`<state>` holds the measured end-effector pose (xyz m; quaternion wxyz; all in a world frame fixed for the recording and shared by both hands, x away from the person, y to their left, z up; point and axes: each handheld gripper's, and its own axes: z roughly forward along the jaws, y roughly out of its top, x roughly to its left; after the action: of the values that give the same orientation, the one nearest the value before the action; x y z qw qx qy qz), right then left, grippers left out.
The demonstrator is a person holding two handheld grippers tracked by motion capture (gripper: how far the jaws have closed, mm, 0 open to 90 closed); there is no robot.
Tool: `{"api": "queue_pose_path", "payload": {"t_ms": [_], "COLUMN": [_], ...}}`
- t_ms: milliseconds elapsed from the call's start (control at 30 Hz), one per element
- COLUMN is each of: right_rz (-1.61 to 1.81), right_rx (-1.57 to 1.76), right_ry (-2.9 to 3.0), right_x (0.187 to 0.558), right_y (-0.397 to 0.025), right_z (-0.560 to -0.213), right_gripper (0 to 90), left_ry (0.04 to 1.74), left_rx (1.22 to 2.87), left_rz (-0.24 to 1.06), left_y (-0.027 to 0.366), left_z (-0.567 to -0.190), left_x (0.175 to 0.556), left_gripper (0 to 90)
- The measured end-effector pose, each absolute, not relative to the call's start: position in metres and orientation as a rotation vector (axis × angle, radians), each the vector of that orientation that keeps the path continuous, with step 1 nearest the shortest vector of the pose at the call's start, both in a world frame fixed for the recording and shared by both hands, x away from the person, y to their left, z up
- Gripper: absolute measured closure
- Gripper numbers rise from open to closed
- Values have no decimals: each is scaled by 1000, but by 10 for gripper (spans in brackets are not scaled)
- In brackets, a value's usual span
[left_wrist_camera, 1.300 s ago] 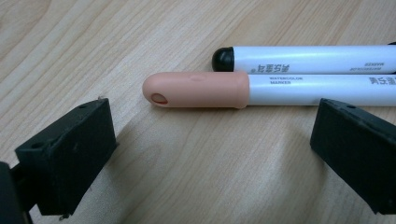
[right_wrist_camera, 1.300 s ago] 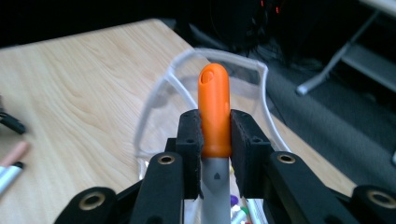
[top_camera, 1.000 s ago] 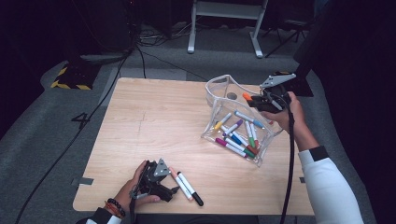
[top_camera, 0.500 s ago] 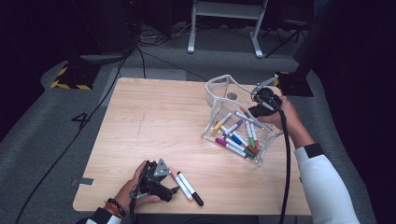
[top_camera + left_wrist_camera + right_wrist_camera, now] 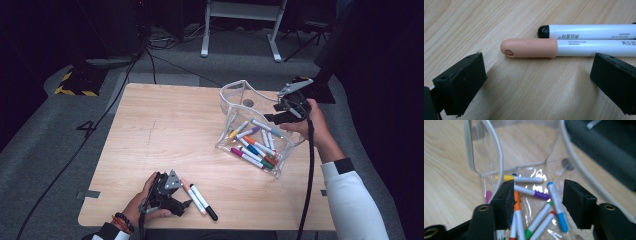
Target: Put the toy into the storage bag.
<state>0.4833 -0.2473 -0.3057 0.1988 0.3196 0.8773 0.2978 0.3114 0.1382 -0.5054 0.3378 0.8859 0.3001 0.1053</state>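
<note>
Peach-capped marker (image 5: 529,48) lying on the wooden table (image 5: 165,125) touching a black-capped marker (image 5: 586,31), light, rigid, smooth and apt to roll, best pinched mid-barrel by left gripper (image 5: 536,82), jaws spread; right gripper (image 5: 537,202) likewise agape over clear pouch (image 5: 235,95).

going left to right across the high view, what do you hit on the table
left gripper → peach-capped marker → black-capped marker → clear pouch holding coloured markers → right gripper, open at the pouch's right side
</note>
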Motion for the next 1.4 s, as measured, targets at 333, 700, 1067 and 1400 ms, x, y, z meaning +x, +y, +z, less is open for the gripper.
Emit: {"api": "queue_pose_path", "payload": {"t_ms": [333, 700, 1067, 1400], "right_rz": [1110, 1268, 1268, 1251], "right_rx": [800, 611, 506, 418], "right_ry": [2291, 2340, 2559, 2777], "right_x": [428, 346, 319, 300], "right_y": [-274, -246, -186, -134], "right_z": [-283, -325, -424, -475], "right_gripper": [358, 345, 330, 329], "left_ry": [778, 785, 786, 788], "left_rx": [2311, 2308, 2308, 2307], "left_rz": [273, 276, 277, 278], "left_y": [138, 138, 138, 138], "left_z": [-505, -505, -505, -505], "left_x": [312, 311, 311, 311], "left_gripper": [4, 4, 4, 4]}}
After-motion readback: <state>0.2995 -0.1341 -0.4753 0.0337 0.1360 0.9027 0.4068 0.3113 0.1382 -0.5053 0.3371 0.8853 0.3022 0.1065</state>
